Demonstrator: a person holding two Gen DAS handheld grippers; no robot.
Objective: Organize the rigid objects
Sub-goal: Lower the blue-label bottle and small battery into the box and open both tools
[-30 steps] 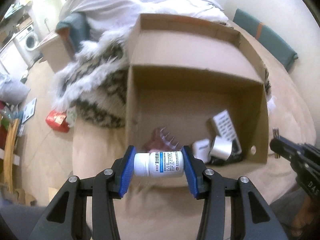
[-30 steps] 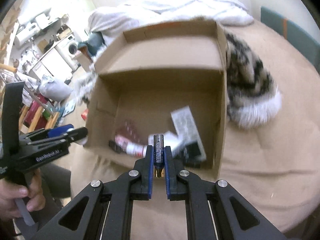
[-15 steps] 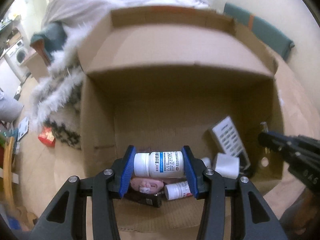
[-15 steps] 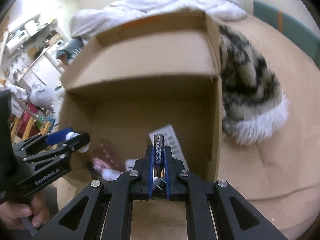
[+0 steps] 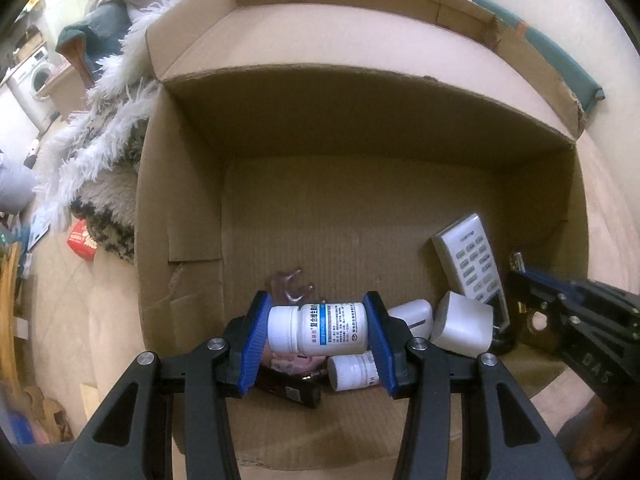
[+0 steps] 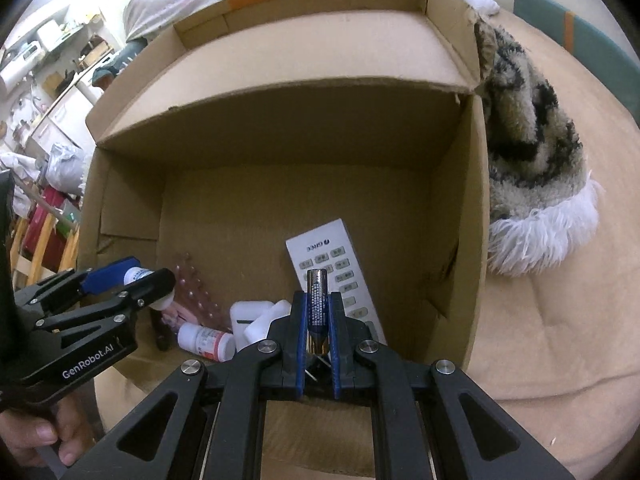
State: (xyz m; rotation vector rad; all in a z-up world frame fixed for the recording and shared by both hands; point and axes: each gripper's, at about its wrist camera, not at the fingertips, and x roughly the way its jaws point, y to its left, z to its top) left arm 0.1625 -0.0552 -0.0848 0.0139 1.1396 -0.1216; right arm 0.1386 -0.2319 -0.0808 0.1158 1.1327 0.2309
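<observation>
An open cardboard box (image 5: 360, 128) (image 6: 280, 128) sits on a tan bed. My left gripper (image 5: 318, 330) (image 6: 132, 280) is shut on a white pill bottle (image 5: 318, 328) held sideways just above the box's near-left contents. My right gripper (image 6: 318, 312) (image 5: 520, 272) is shut on a battery (image 6: 318, 304) held upright over the box's near-right part. Inside lie a white remote (image 5: 470, 260) (image 6: 336, 276), a small white bottle (image 5: 352, 372) (image 6: 206, 342), white cases (image 5: 462, 326) (image 6: 250, 316), and a pink comb (image 5: 290, 286) (image 6: 192, 292).
A furry patterned blanket (image 5: 108, 136) (image 6: 528, 148) lies beside the box. A red packet (image 5: 82, 240) lies on the floor at left. A green cushion (image 5: 560, 68) sits behind the box. A washing machine (image 5: 38, 76) stands far left.
Both grippers have moved forward and down over the box's near edge, each keeping its object. The box now fills both views.
</observation>
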